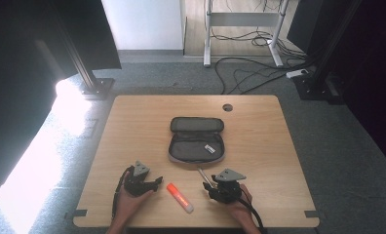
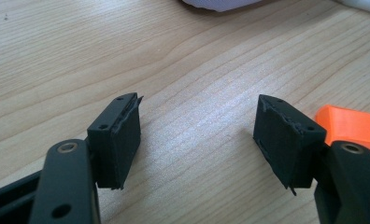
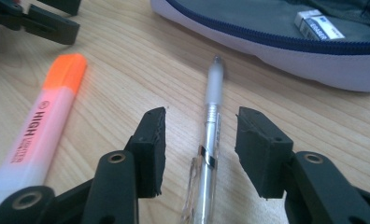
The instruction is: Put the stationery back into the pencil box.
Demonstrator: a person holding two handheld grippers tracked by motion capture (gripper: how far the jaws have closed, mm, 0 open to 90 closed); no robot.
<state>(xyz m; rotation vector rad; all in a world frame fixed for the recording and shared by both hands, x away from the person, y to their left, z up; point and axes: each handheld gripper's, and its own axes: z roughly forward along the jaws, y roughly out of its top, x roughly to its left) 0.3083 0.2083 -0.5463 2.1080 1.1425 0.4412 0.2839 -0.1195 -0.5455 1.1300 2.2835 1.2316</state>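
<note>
Wooden table (image 1: 132, 117), my left gripper (image 1: 158, 183) with jaws wide apart over bare wood, orange highlighter (image 1: 180, 197) just right of it, my right gripper (image 3: 199, 135) open astride a clear pen (image 3: 210, 135), unclamped, open grey pencil case (image 1: 197, 141) beyond, eraser (image 3: 318, 24) inside.

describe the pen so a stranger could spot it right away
On the wooden table, look just in front of the open grey pencil case. The pen lies between the right gripper's open jaws: thin and clear, unlike the fat orange highlighter beside it.

pen (image 3: 210, 154): lower end cut off | highlighter (image 2: 349, 125): mostly hidden behind gripper jaw
</note>
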